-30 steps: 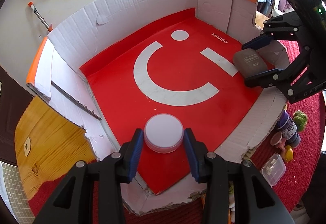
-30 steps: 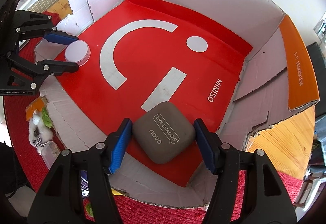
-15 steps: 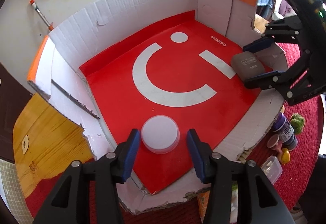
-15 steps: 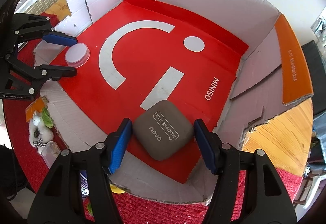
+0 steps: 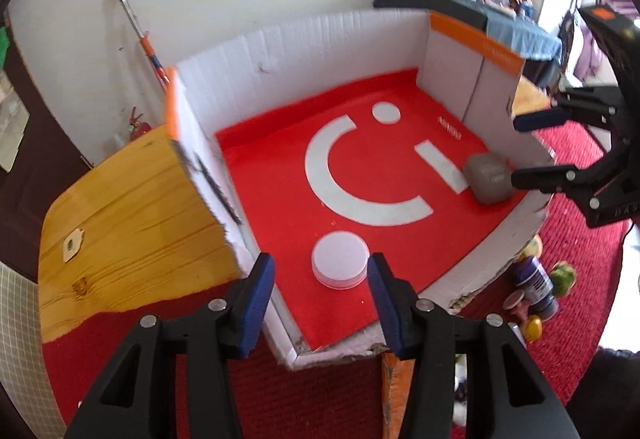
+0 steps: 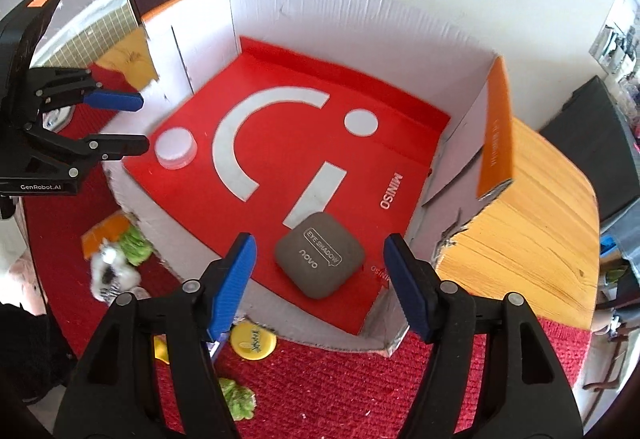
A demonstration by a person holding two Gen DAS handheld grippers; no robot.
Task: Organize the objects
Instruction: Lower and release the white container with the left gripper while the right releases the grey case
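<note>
Both grippers gape empty — white jar [image 5: 340, 265] beyond the left gripper [image 5: 321, 305], eyeshadow case [image 6: 319, 254] beyond the right gripper [image 6: 320, 281].

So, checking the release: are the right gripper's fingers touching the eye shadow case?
Apart. The right wrist view shows red liner between each of the right gripper fingers and the eye shadow case.

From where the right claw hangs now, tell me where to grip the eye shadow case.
Grip the eye shadow case across two opposite flat sides, coming down from above. It lies flat on the box's red floor, turned diamond-wise to the open right claw, so I'd rotate the wrist first.
</note>
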